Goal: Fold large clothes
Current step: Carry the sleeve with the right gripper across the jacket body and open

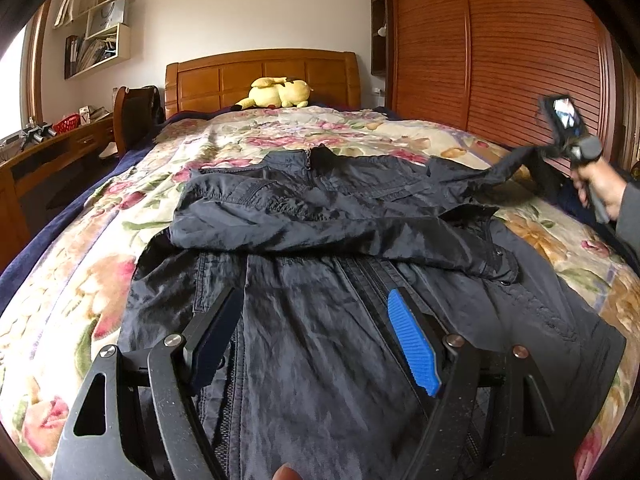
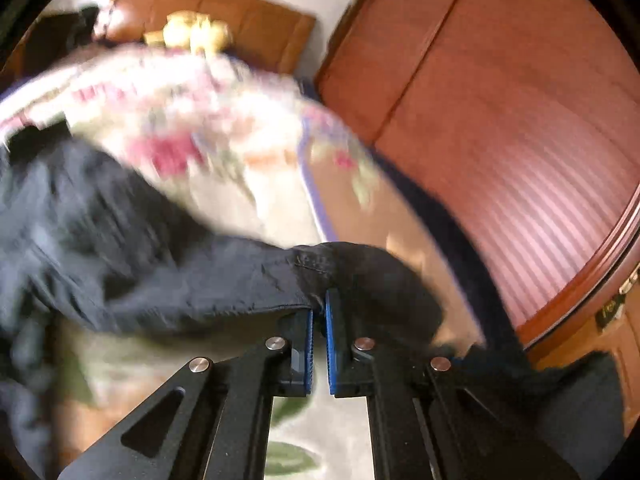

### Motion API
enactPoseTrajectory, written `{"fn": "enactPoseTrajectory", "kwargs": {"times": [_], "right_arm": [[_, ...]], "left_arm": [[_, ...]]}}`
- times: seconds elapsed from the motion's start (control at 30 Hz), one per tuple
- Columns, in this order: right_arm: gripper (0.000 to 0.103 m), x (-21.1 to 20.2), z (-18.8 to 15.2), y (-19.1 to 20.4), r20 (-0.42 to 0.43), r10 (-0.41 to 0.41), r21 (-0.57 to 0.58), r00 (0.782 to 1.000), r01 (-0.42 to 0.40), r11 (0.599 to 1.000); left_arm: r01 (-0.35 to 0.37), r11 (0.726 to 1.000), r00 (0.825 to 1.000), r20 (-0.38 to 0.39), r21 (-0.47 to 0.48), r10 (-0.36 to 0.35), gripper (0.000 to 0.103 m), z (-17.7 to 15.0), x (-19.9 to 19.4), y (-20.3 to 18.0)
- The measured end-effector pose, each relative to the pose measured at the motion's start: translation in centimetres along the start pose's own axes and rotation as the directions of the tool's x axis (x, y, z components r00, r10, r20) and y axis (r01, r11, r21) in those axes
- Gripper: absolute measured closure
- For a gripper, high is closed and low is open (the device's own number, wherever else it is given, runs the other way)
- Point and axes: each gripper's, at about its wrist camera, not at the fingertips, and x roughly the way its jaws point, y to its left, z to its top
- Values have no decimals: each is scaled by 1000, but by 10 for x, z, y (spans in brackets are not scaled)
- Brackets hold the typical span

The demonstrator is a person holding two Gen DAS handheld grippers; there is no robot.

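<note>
A large black jacket (image 1: 320,240) lies front up on the floral bedspread (image 1: 80,280), its left sleeve folded across the chest. My left gripper (image 1: 316,300) is open and empty, hovering over the jacket's lower front near the zipper. My right gripper (image 2: 319,304) is shut on the end of the jacket's right sleeve (image 2: 312,268) and holds it lifted off the bed; it also shows in the left wrist view (image 1: 560,148) at the right, with the sleeve stretched out to it. The right wrist view is blurred by motion.
A wooden headboard (image 1: 264,76) with a yellow plush toy (image 1: 276,94) stands at the far end. A slatted wooden wardrobe (image 1: 500,48) lines the right side. A desk (image 1: 52,152) and chair (image 1: 136,116) stand left of the bed.
</note>
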Motion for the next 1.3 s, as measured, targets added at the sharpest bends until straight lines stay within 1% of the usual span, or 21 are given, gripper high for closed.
{"fn": "enactPoseTrajectory", "kwargs": {"times": [0.07, 0.13, 0.23, 0.3, 0.4, 0.47, 0.5, 0.57, 0.6, 0.73, 0.83, 0.87, 0.9, 0.97, 1.0, 1.03, 1.07, 1.1, 1.13, 1.2, 1.3], "right_arm": [[98, -35, 12, 11, 66, 37, -18, 997, -36, 999], [99, -68, 19, 28, 124, 95, -47, 988, -90, 995], [99, -113, 21, 62, 187, 186, -113, 965, -167, 979], [99, -136, 15, 86, 209, 234, -168, 949, -201, 965], [99, -161, 4, 120, 202, 299, -215, 932, -256, 942], [99, -169, -2, 131, 193, 335, -221, 922, -291, 931], [99, -174, -7, 138, 189, 360, -219, 914, -318, 923], [99, -182, -17, 149, 167, 432, -202, 886, -399, 895], [99, -187, -24, 156, 159, 448, -203, 880, -415, 887], [99, -184, -49, 179, 96, 488, -221, 868, -459, 860], [99, -180, -65, 186, 45, 496, -217, 867, -476, 852], [99, -177, -71, 189, 15, 497, -211, 868, -483, 850], [98, -164, -69, 189, -12, 496, -208, 868, -488, 848], [93, -158, -82, 189, -48, 486, -193, 872, -486, 852], [86, -157, -82, 187, -54, 491, -185, 869, -492, 851], [76, -149, -80, 188, -57, 509, -177, 859, -510, 842], [68, -151, -84, 187, -61, 527, -171, 848, -529, 831], [52, -155, -87, 184, -59, 539, -166, 841, -540, 825], [41, -160, -92, 181, -47, 532, -168, 845, -532, 830], [40, -170, -99, 171, -25, 512, -165, 859, -509, 845], [40, -181, -103, 156, -11, 526, -125, 850, -523, 843]], "left_arm": [[6, 1000, 1000, 6, -11, -6, 26, 0, -2, 3], [8, 1000, 1000, 13, -19, -8, 26, 2, -5, 7], [10, 999, 1000, 26, -31, -10, 26, 3, -12, 14], [11, 999, 1000, 30, -38, -10, 26, 4, -15, 18], [14, 999, 999, 31, -50, -12, 26, 5, -20, 26], [3, 999, 999, 39, -50, -2, 26, 5, -24, 31], [-5, 999, 999, 45, -48, 7, 26, 5, -25, 33], [-17, 999, 999, 49, -47, 19, 26, 5, -28, 38], [-15, 999, 999, 49, -52, 17, 26, 5, -28, 41], [-12, 998, 999, 44, -64, 14, 26, 4, -30, 49], [-14, 998, 999, 45, -66, 17, 26, 3, -34, 52], [-12, 998, 999, 46, -66, 15, 26, 3, -36, 54], [-11, 998, 999, 49, -65, 14, 26, 2, -38, 55], [-16, 998, 998, 52, -63, 19, 26, 1, -39, 56], [-18, 998, 998, 51, -63, 21, 26, 1, -39, 58], [-20, 998, 999, 47, -65, 23, 26, 0, -38, 59], [-21, 997, 999, 44, -68, 24, 26, 0, -38, 60], [-21, 997, 999, 42, -69, 24, 26, -1, -38, 61], [-22, 997, 999, 40, -71, 25, 26, -1, -38, 62], [-25, 997, 999, 42, -71, 28, 26, 0, -39, 62], [-20, 997, 999, 49, -70, 23, 26, 0, -42, 60]]}}
